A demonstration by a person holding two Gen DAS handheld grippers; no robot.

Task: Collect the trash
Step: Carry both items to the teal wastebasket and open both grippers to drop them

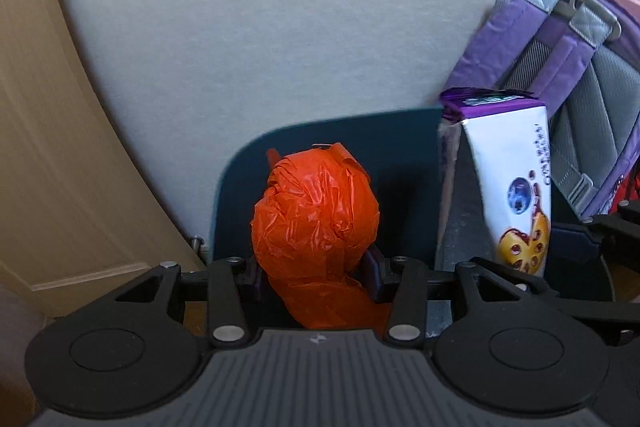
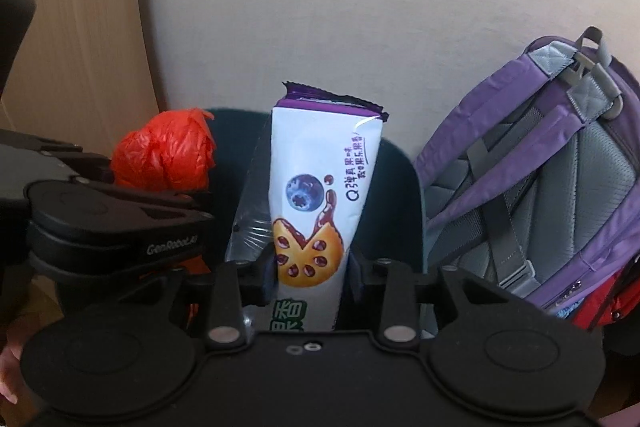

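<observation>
I count two pieces of trash, one in each of my grippers. My left gripper is clamped on one crumpled orange plastic bag, the pads pressing into its lower part while the bunched bulk stands up above them. My right gripper is closed on one empty snack wrapper, white with a purple torn top, a blueberry and a cookie picture printed on it; the wrapper stands upright between the pads, its silver inside showing along the left edge. Both pieces hang over one dark teal bin, whose curved rim shows behind the bag and wraps round behind the wrapper in the right wrist view. In that view I also see the orange bag to the left of the wrapper, with the left gripper's black body in front of it. There is one backpack, purple with grey padding and a red lower part, leaning against the wall just to the right of the bin. The wall behind is plain and pale. On the left stands one light wooden door with metal fittings near its top. A strip of brownish floor shows beside the bin, too little for me to tell its material.
</observation>
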